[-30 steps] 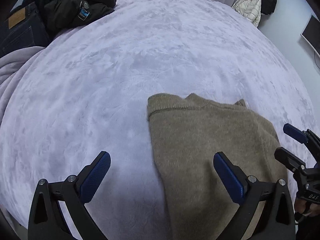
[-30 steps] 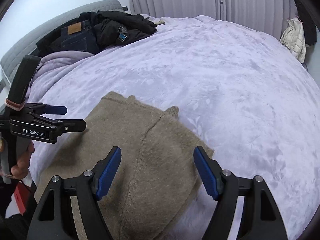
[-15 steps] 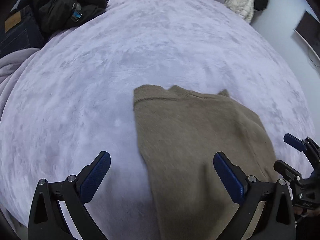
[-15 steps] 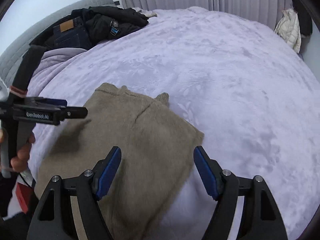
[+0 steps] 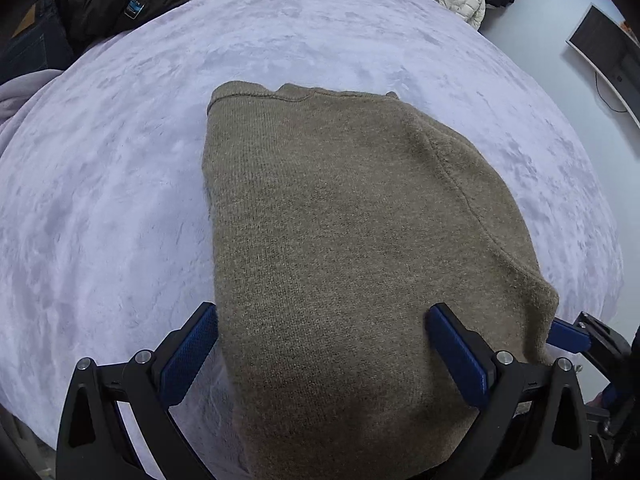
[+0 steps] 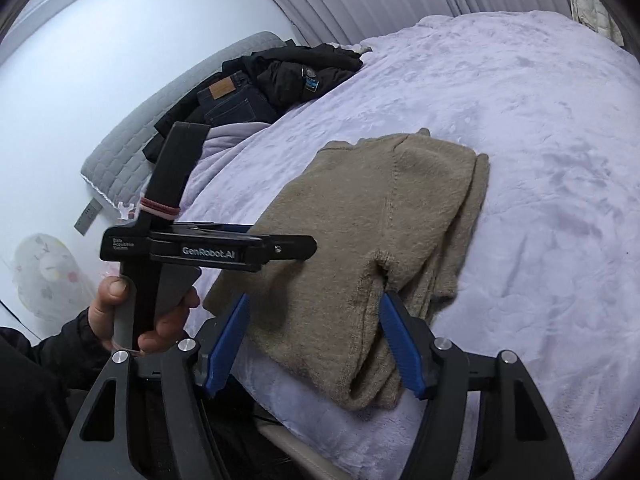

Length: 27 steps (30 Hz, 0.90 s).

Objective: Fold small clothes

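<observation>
Both grippers have slid in toward the near edge of the bed since a second ago, so the tan fuzzy knit sweater (image 5: 352,240) now fills the left wrist view instead of sitting off to one side, and the right wrist camera has swung round to look across it.

That sweater lies part-folded on the lavender plush bedspread (image 5: 100,200), its near end hanging just over the bed's near edge, with the doubled layers stacked along its right side.

The left gripper (image 5: 324,352) is spread wide, straddling the sweater's near end, and I can't see either pad pressing on the cloth. The right gripper (image 6: 316,344) has jaws closing, with the sweater's near right corner between them, but the pads don't look clamped yet. The person's hand (image 6: 140,312) holds the left tool's grip at the near edge.

My read: this is the grab before the next fold. Next it needs both pinches on the near hem, then a lift toward the far collar end, keeping the layers together.

No containers anywhere. Just a dark pile of jackets and jeans (image 6: 276,80) at the bed's far left corner.
</observation>
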Tool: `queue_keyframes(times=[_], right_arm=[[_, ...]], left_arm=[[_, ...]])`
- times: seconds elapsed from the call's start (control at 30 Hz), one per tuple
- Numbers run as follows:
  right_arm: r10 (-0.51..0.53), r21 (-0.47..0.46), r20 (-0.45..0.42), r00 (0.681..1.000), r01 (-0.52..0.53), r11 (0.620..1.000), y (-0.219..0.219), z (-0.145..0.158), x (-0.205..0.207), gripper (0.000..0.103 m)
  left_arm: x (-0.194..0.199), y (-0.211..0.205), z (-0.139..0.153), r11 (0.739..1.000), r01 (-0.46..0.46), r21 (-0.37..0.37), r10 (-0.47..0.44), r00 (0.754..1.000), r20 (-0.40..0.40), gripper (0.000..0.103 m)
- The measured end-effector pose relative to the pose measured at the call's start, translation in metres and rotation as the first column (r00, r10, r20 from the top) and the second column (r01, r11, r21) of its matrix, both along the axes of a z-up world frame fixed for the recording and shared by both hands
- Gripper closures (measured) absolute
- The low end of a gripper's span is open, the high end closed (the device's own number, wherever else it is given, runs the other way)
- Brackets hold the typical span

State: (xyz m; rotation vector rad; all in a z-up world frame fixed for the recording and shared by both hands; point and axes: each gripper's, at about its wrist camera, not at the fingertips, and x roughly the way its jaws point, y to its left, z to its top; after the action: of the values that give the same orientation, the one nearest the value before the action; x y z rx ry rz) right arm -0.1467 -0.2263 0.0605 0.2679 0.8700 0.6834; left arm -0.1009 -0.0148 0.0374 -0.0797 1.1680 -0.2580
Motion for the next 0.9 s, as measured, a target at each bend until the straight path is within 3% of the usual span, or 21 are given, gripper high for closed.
queue_keyframes(times=[0.13,0.27,0.5,0.57,0.6,0.63,0.67,0.73,0.77,0.83,0.9], right_arm=[[-0.005,0.032,-0.027,1.0,0.006,0.999,0.005,-0.009,0.006,0.032],[0.018,0.02,0.0,1.0,-0.018,1.0,0.015,-0.004,-0.002,0.032],[-0.038,0.027,-0.037,0.999,0.039,0.999,0.017,-0.006,0.015,0.032],[-0.035,0.024,-0.056,0.998,0.036,0.999,0.022,-0.011,0.023,0.032],[-0.054,0.01,-0.047,0.997,0.055,0.998,0.022,-0.011,0.026,0.036],[-0.114,-0.006,-0.026,0.993,0.114,0.994,0.017,-0.009,0.026,0.048],[-0.159,0.014,-0.021,0.987,0.159,0.987,0.007,-0.007,0.027,0.052],[-0.184,0.122,-0.092,0.979,0.195,0.973,-0.015,-0.013,0.034,0.056],[-0.188,0.124,-0.119,0.975,0.202,0.971,-0.02,-0.019,0.037,0.06],[-0.21,0.068,-0.12,0.97,0.219,0.973,-0.025,-0.026,0.038,0.086],[-0.215,0.124,-0.162,0.963,0.236,0.964,-0.036,-0.033,0.038,0.086]], left_arm=[[0.001,-0.002,-0.002,1.0,-0.001,0.003,0.001,1.0,-0.001,0.0],[0.002,-0.002,-0.002,1.0,0.003,-0.003,-0.003,1.0,-0.004,0.0],[0.004,0.004,-0.007,0.999,-0.018,-0.041,0.017,1.0,-0.02,0.0],[0.009,0.013,-0.012,0.995,-0.042,-0.085,0.038,0.998,-0.053,0.0],[0.011,0.016,-0.014,0.994,-0.036,-0.105,0.029,0.997,-0.07,0.0],[0.009,0.016,-0.014,0.994,-0.032,-0.105,0.026,0.998,-0.063,0.0],[0.007,0.015,-0.013,0.995,-0.025,-0.095,0.02,0.999,-0.048,0.0],[0.004,0.01,-0.012,0.997,-0.006,-0.071,0.004,1.0,-0.028,0.0],[0.004,0.008,-0.011,0.998,0.001,-0.06,-0.002,1.0,-0.024,0.0],[0.004,0.008,-0.012,0.997,0.008,-0.071,-0.01,1.0,-0.029,0.0],[0.004,0.013,-0.013,0.996,0.003,-0.089,-0.007,0.999,-0.041,0.0]])
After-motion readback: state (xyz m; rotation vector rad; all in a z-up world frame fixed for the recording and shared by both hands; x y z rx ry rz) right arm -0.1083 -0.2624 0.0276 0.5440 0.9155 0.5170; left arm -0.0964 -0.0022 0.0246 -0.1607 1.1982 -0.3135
